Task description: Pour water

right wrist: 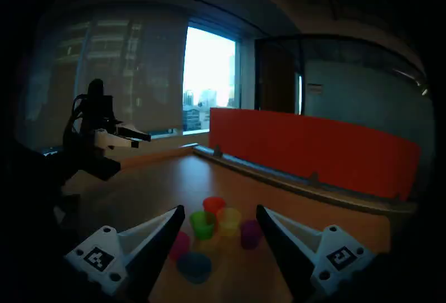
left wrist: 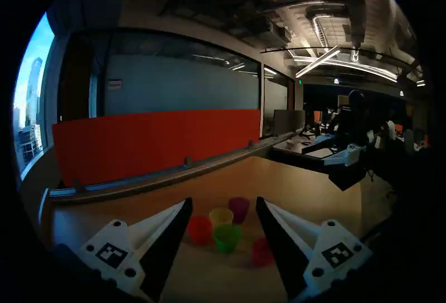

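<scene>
Several small coloured plastic cups stand clustered on a wooden table (left wrist: pixel 301 186). In the left gripper view a green cup (left wrist: pixel 227 237), a yellow cup (left wrist: pixel 221 216), a red cup (left wrist: pixel 199 229), a purple cup (left wrist: pixel 239 208) and a pink cup (left wrist: pixel 262 251) sit just beyond my left gripper (left wrist: pixel 223 201), which is open and empty. In the right gripper view my right gripper (right wrist: pixel 220 209) is open above the same cluster: red cup (right wrist: pixel 213 205), green cup (right wrist: pixel 202 224), yellow cup (right wrist: pixel 228 219), purple cup (right wrist: pixel 251 233), pink cup (right wrist: pixel 179 245), blue cup (right wrist: pixel 194 267).
An orange divider panel (left wrist: pixel 156 141) on a metal rail (right wrist: pixel 279 177) runs along the table's far side. The other gripper appears at a distance, held over the table: the right one (left wrist: pixel 345 158) and the left one (right wrist: pixel 114 135). Office desks (left wrist: pixel 312 141) lie behind; a bright window (right wrist: pixel 209 80) shows.
</scene>
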Demonstrator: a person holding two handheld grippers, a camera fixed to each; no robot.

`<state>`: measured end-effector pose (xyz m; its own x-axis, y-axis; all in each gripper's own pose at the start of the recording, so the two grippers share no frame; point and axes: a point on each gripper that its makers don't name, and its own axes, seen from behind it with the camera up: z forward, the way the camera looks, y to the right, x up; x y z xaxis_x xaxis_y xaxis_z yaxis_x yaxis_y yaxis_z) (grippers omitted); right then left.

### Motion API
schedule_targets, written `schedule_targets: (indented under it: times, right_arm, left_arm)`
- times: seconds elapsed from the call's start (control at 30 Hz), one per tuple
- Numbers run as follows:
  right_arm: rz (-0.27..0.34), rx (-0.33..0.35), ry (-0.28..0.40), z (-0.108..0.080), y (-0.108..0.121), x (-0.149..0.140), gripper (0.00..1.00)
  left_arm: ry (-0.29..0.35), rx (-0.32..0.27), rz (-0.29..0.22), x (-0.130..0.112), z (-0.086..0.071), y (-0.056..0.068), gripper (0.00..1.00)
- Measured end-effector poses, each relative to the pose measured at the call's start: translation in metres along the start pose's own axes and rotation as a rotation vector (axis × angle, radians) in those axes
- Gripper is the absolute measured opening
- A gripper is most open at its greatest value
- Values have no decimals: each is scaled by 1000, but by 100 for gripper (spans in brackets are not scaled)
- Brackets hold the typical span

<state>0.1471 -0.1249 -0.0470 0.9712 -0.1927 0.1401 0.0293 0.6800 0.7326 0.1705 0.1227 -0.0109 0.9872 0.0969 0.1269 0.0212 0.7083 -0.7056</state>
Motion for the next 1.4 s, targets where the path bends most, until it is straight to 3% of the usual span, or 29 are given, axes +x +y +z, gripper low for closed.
schedule_targets:
  times: [0.3,0.5,0.9,1.4]
  right_arm:
    - [-11,40,-69,-3,-4,-14,100]
    - [-21,55,-102,-3,-8,-28,100]
    - [-27,68,-157,-1,-14,-68,100]
    - [-34,83,-229,7,-14,-116,100]
  left_arm:
    - [-74,-47,63,-18,7,10,84]
    - [-112,-40,96,-33,15,6,84]
    - [-179,-65,72,-71,34,6,84]
    - [-262,-101,70,-124,60,15,84]
